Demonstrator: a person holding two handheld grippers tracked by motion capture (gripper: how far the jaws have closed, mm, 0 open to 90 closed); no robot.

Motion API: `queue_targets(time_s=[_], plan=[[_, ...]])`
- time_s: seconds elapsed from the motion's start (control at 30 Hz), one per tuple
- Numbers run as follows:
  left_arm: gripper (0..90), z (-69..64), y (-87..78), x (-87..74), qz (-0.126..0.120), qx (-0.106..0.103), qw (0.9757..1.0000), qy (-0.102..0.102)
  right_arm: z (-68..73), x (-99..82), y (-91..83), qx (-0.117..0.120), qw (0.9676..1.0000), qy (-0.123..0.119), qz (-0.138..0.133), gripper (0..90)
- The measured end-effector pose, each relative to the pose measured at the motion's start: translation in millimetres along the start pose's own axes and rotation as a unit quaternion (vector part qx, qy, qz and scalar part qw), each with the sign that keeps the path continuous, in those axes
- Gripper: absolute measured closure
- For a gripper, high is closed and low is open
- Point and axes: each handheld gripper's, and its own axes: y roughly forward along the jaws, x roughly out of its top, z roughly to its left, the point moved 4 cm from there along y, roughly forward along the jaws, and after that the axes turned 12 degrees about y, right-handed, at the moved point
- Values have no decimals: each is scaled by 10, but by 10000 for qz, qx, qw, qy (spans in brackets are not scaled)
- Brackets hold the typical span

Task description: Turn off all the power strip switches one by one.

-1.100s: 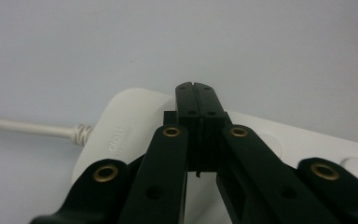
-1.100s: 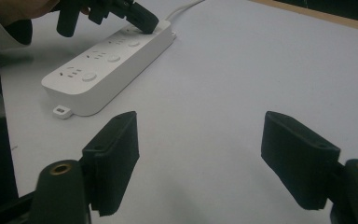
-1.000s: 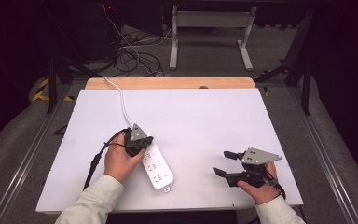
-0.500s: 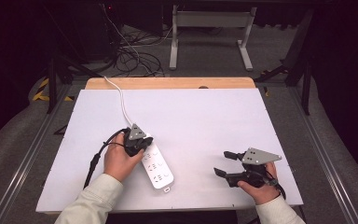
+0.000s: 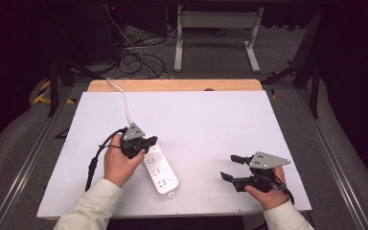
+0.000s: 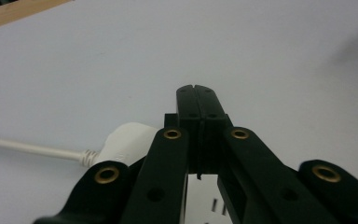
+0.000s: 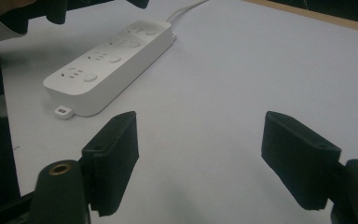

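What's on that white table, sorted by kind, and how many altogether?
Power strip: 1
Grippers: 2, left gripper and right gripper
Total: 3

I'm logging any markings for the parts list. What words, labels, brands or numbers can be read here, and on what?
No readable text anywhere.
Power strip: only socket slots and round buttons show on its top; no brand or rating can be made out.
Small tag at the strip's near end: a dark mark on it, too small to read.
Left gripper and right gripper: plain black jaws, no lettering.
Table: blank white top.
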Motion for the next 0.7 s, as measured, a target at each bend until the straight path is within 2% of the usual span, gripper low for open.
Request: queue_targets(time_s=[0.03, 0.1, 0.27, 0.37, 0.43, 0.57, 0.7], plan=[[900, -22, -17, 7, -27, -37, 10000, 46, 1, 2, -4, -10, 10000, -4, -5, 276], [900, -116, -67, 29, -72, -150, 9995, 262, -3, 3, -6, -13, 10000, 17, -18, 276], [900, -247, -142, 59, -122, -321, 9985, 426, 5, 0, 2, 0, 10000, 2, 5, 276], [900, -272, -153, 20, -106, -422, 9984, 347, 6, 0, -1, 0, 10000, -4, 0, 276], [900, -280, -131, -25, -9, -381, 9986, 366, 7, -1, -1, 0, 10000, -5, 3, 276], [900, -344, -13, -160, 213, -491, 9979, 376, 13, -2, 1, 18, 10000, -13, 11, 276], [900, -326, 21, -192, 282, -424, 9981, 335, 14, -5, 5, 25, 10000, -33, 22, 276]])
